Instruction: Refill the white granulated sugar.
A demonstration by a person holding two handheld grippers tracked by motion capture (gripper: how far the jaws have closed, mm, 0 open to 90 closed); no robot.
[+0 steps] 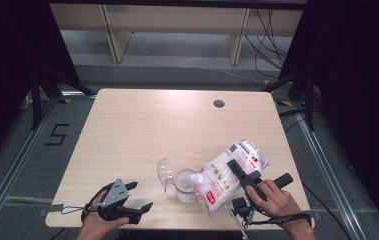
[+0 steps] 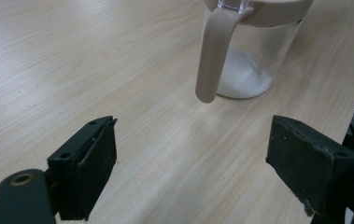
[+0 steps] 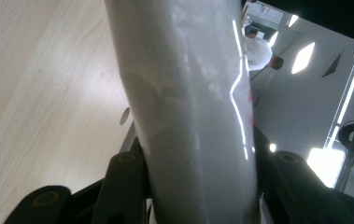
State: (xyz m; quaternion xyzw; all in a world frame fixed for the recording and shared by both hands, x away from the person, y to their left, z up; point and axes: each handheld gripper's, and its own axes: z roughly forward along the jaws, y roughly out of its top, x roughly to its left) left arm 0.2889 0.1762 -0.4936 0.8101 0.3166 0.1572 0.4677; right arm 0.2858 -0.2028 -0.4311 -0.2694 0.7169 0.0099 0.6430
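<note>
The bag (image 1: 229,175) of white granules, clear plastic with red print, hangs tilted over the clear jar (image 1: 185,186) near the front edge of the bench (image 1: 142,125), right of centre. The right claw (image 1: 238,171) is clamped across the bag's middle, and in the right gripper view the plastic bulges between the two black jaws (image 3: 198,140). Held that way, the bag's lower end points down and left toward the jar's mouth, which looks like a pouring position; whether grains are falling at this instant cannot be told.

The jar stands upright on the bench with a low white heap on its bottom (image 2: 244,77), so the filling seems to be at an early stage. Its beige handle (image 2: 212,56) faces the left claw, and its clear hinged lid (image 1: 165,172) is flipped open to the left, away from the bag, leaving the mouth free.

The left claw (image 1: 139,196) rests near the front edge, left of the jar and apart from it, jaws spread with nothing between them. It seems to wait there, aimed at the handle, ready to steady the jar if needed.
</note>
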